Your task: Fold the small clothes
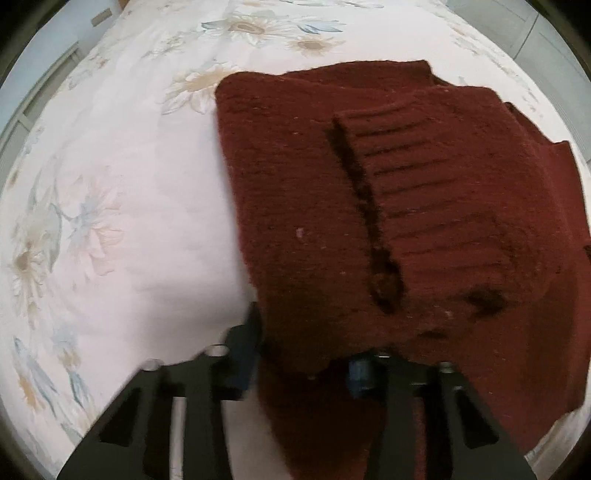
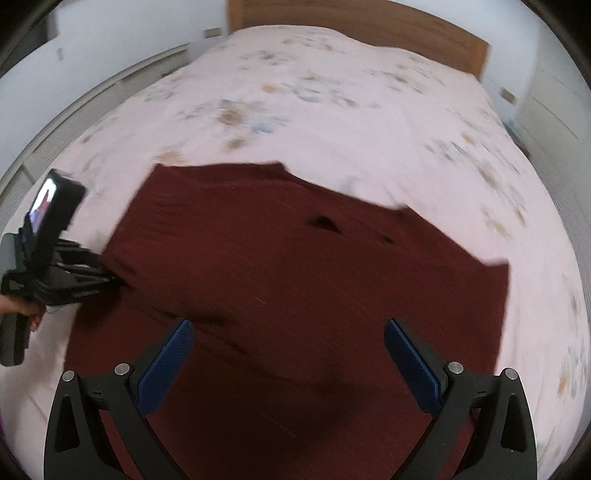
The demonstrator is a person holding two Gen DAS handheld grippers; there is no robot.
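Observation:
A dark red knitted sweater [image 1: 369,206] lies partly folded on a bed with a pale floral cover [image 1: 129,184]. A ribbed cuff or hem [image 1: 424,199] lies on top of it. My left gripper [image 1: 303,354] is shut on the sweater's near left edge, and the cloth drapes over its fingers. In the right wrist view the sweater [image 2: 295,277] spreads below my right gripper [image 2: 288,354], which is open and empty just above the cloth. The left gripper [image 2: 92,277] shows there at the sweater's left edge, pinching it.
The bed cover [image 2: 332,92] stretches far beyond the sweater to a wooden headboard [image 2: 369,29]. White walls and a low ledge [image 2: 92,103] run along the bed's left side. A floor strip [image 1: 535,29] shows past the bed's edge.

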